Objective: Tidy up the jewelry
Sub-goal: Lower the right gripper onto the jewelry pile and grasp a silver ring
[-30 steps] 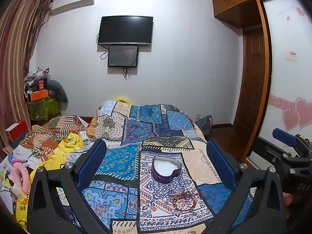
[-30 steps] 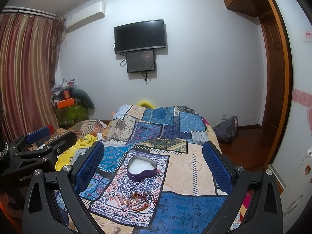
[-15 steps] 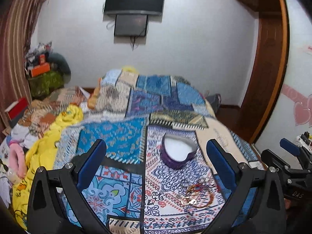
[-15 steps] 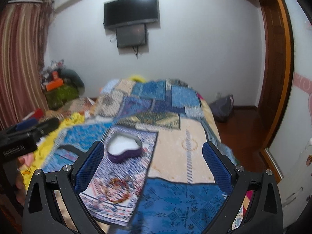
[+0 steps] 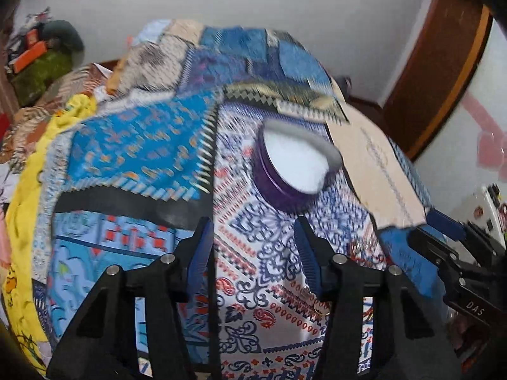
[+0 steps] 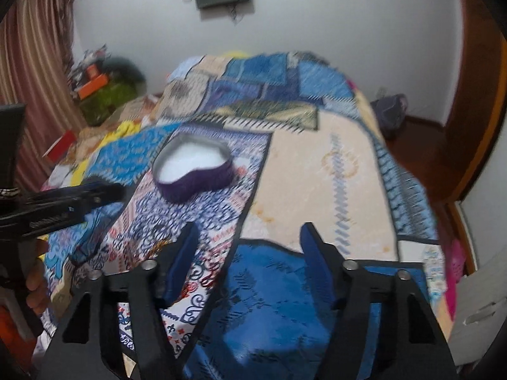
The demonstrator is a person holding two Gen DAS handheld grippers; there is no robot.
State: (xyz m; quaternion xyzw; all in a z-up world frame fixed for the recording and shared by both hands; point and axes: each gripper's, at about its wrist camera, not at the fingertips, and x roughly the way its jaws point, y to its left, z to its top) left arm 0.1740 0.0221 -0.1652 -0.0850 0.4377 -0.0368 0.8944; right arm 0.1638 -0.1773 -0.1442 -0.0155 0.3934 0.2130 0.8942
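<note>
A purple heart-shaped box [image 5: 293, 171] with a white lining lies open on the patchwork bedspread [image 5: 133, 145]; it also shows in the right wrist view [image 6: 193, 174]. A small pile of jewelry [image 5: 364, 250] lies in front of it, mostly hidden behind gripper parts; in the right wrist view it is a blurred patch [image 6: 155, 247] by the left finger. My left gripper [image 5: 253, 253] is open and empty, low over the bedspread, just short of the box. My right gripper [image 6: 248, 259] is open and empty, to the right of the jewelry.
The right gripper shows at the right edge of the left wrist view [image 5: 443, 253]; the left gripper shows at the left of the right wrist view [image 6: 63, 205]. Yellow bedding [image 5: 22, 196] and clutter lie left of the bed. A wooden door [image 6: 475, 95] stands to the right.
Both grippers have tilted down and moved closer to the bedspread, the box and the jewelry. Both pairs of jaws have narrowed from wide open to partly open.
</note>
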